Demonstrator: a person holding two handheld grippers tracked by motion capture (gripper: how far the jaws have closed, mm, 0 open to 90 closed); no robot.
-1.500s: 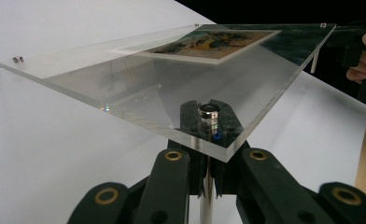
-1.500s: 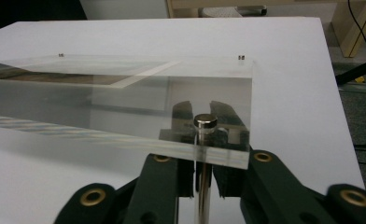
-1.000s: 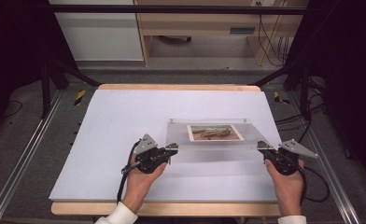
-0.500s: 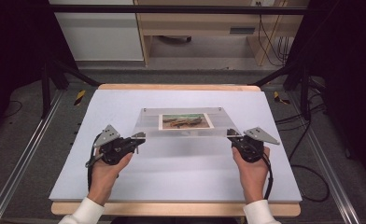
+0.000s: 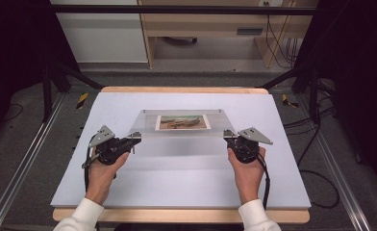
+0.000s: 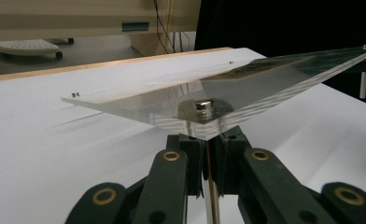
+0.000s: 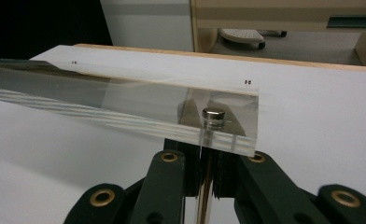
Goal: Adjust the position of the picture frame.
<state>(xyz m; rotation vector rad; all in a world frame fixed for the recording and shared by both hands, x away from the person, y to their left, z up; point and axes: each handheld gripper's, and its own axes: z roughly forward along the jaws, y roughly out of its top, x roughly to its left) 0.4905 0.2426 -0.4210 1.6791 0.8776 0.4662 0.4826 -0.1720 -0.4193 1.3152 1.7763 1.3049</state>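
While clamped by both tools [image 5: 134, 136] [image 5: 229, 134], acrylic frame [image 5: 182, 124] — seemingly lifted

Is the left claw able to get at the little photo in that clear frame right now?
Probably not: the left claw is shut on a metal post at the clear acrylic frame's corner, and the photo is sandwiched inside the panels.

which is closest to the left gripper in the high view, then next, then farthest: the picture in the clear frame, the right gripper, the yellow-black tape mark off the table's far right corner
1. picture: mid-frame, just right of the left gripper.
2. right gripper: at the clear frame's other near corner.
3. tape mark: on the floor, far right.
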